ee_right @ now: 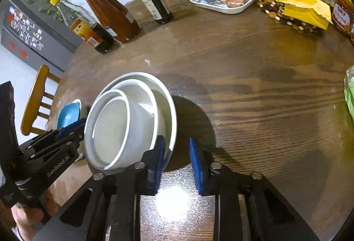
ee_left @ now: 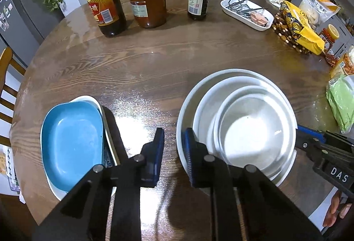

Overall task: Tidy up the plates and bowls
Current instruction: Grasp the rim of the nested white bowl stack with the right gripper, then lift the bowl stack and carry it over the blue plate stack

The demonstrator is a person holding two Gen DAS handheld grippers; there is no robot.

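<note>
Left wrist view: left gripper (ee_left: pixel 173 157) is held w/ jaws apart, nothing between them, over the wooden table (ee_left: pixel 154 68). White bowls (ee_left: pixel 250 130) are nested inside a white plate (ee_left: pixel 188 99) at approx. 3 o'clock; blue dish (ee_left: pixel 70 141) is stacked at 9 o'clock. Right gripper (ee_right: pixel 177 165) is likewise spread, unloaded, w/ the white stack at its 10 o'clock.

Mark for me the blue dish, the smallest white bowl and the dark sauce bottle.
blue dish (ee_left: pixel 70 141), left wrist view, on its flat inner floor.
smallest white bowl (ee_left: pixel 252 134), left wrist view, on its inner bottom.
dark sauce bottle (ee_left: pixel 198 1), left wrist view, on its label.
</note>
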